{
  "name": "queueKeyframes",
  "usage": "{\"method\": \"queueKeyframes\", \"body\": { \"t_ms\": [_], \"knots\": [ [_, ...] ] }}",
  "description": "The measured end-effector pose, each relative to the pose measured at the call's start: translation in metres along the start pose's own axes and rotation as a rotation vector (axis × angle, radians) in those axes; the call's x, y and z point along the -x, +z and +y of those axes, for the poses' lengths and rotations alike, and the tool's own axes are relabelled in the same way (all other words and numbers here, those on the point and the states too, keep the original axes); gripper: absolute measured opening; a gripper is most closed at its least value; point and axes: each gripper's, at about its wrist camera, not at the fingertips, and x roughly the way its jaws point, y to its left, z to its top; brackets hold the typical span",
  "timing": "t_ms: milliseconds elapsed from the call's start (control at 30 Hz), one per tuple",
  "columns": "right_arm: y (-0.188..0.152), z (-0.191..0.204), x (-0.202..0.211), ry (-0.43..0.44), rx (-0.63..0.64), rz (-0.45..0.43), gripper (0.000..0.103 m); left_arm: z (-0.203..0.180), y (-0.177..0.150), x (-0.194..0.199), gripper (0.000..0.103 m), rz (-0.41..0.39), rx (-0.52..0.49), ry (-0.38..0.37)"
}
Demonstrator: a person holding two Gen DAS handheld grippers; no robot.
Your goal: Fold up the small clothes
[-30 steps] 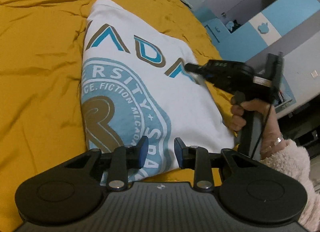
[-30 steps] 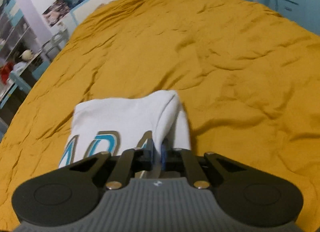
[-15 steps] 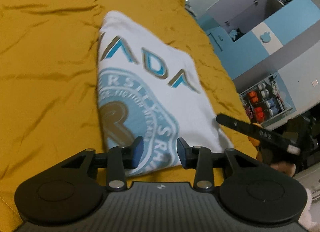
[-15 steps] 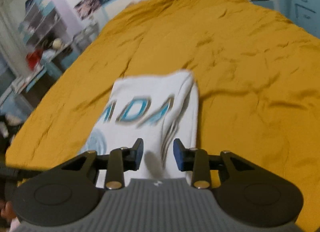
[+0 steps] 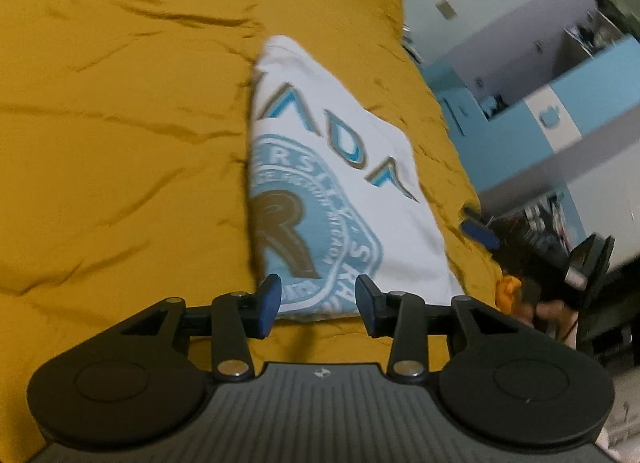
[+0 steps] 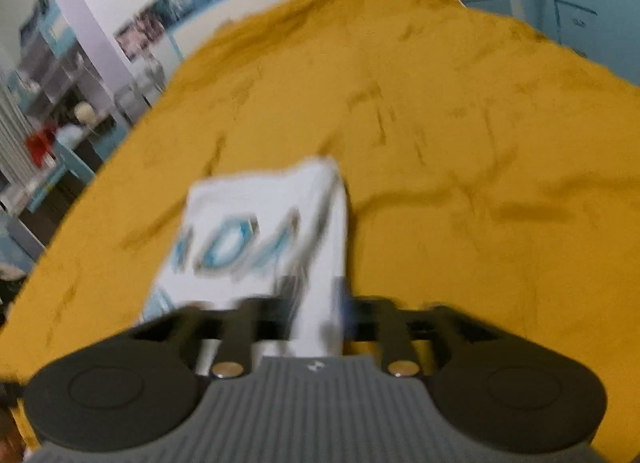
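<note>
The white cotton T-shirt with the blue-and-brown crest lies folded flat on the mustard-yellow bedspread. The left gripper and right gripper have just been opening, fingers apart and empty. Best lift both straight clear so the fold isn't snagged.

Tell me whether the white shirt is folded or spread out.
Folded. The white shirt lies as a compact rectangle on the yellow bedspread, print facing up, no sleeves showing, layered edge along one side.

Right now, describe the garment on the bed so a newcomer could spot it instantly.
Start at the mustard-yellow bedspread filling both views. Near its edge beside the blue cabinets lies one folded white T-shirt. It is the only white item there, printed with a light-blue and brown round crest.
</note>
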Motion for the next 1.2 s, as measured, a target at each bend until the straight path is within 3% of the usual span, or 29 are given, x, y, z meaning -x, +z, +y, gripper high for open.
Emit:
{"method": "queueKeyframes", "body": {
  "t_ms": [200, 367, 433, 500, 667, 800, 900, 967, 1000, 1200],
  "knots": [
    [0.049, -0.012, -0.073, 0.021, -0.054, 0.021, 0.053, 0.014, -0.002, -0.016, 0.047, 0.049, 0.078, -0.002],
    [0.053, -0.016, -0.132, -0.031, -0.029, 0.082, 0.052, 0.019, -0.002, -0.025, 0.047, 0.062, 0.095, -0.008],
    [0.049, -0.015, -0.144, -0.021, -0.019, 0.102, 0.029, 0.02, 0.0, -0.03, 0.047, 0.072, 0.095, -0.006],
    [0.048, -0.008, -0.147, -0.021, 0.011, 0.095, 0.02, 0.018, 0.0, -0.032, 0.047, 0.077, 0.089, -0.015],
    [0.059, 0.007, -0.146, -0.047, 0.093, 0.052, 0.012, 0.003, -0.006, -0.034, 0.037, 0.066, -0.014, 0.0],
    [0.059, -0.002, -0.171, -0.075, 0.096, 0.095, 0.012, 0.004, -0.015, -0.041, 0.034, 0.081, -0.014, 0.004],
    [0.055, -0.016, -0.176, -0.044, 0.042, 0.084, 0.014, 0.0, -0.016, -0.043, 0.034, 0.088, -0.036, 0.019],
    [0.056, -0.023, -0.17, -0.021, -0.002, 0.067, 0.021, -0.002, -0.015, -0.042, 0.034, 0.09, -0.045, 0.028],
    [0.057, -0.026, -0.163, -0.013, -0.014, 0.056, 0.029, -0.004, -0.015, -0.041, 0.034, 0.09, -0.049, 0.033],
    [0.058, -0.032, -0.121, 0.031, -0.027, 0.032, 0.031, -0.013, -0.016, -0.038, 0.034, 0.081, -0.098, 0.075]
  ]
}}
